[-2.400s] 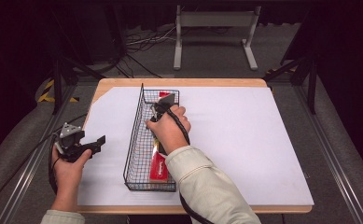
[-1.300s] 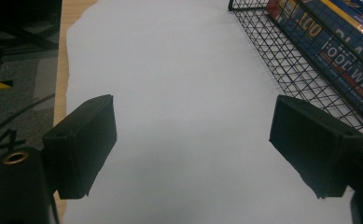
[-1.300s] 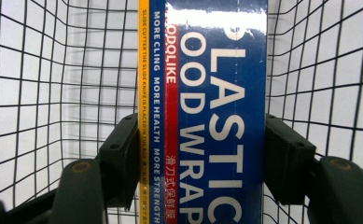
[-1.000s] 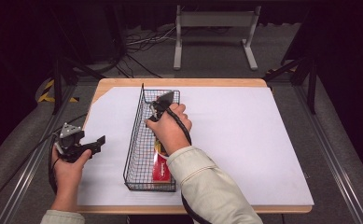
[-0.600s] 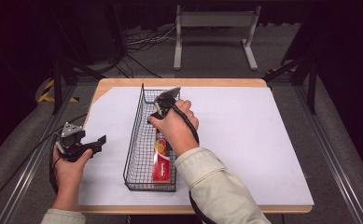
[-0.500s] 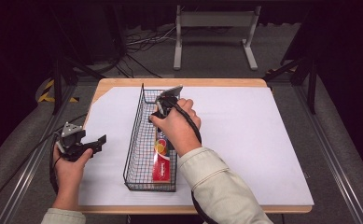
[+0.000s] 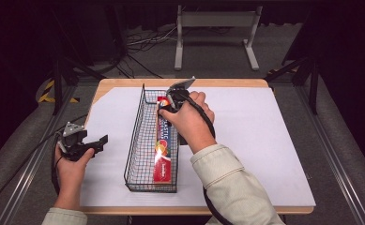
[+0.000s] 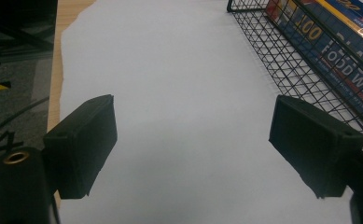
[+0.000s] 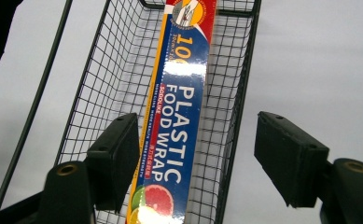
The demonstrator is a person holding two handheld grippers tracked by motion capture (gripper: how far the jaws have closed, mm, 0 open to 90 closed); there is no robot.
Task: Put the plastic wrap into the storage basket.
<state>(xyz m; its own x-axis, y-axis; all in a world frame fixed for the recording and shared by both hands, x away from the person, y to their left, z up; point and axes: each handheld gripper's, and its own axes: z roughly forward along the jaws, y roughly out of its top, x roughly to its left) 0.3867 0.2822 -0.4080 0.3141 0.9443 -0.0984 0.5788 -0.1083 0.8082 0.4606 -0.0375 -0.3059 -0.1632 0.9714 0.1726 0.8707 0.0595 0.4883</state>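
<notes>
The table (image 7: 274,140), covered by a white sheet, carries a long black wire basket (image 7: 140,140) left of centre. A plastic food wrap box (image 7: 165,145) lies lengthwise inside it. The right hand-held gripper (image 7: 163,107) hangs above the box's far end; its jaws have just been opening, and they stand apart, holding nothing. The left hand-held gripper (image 7: 100,140) hovers open at the near left, apart from the basket.
</notes>
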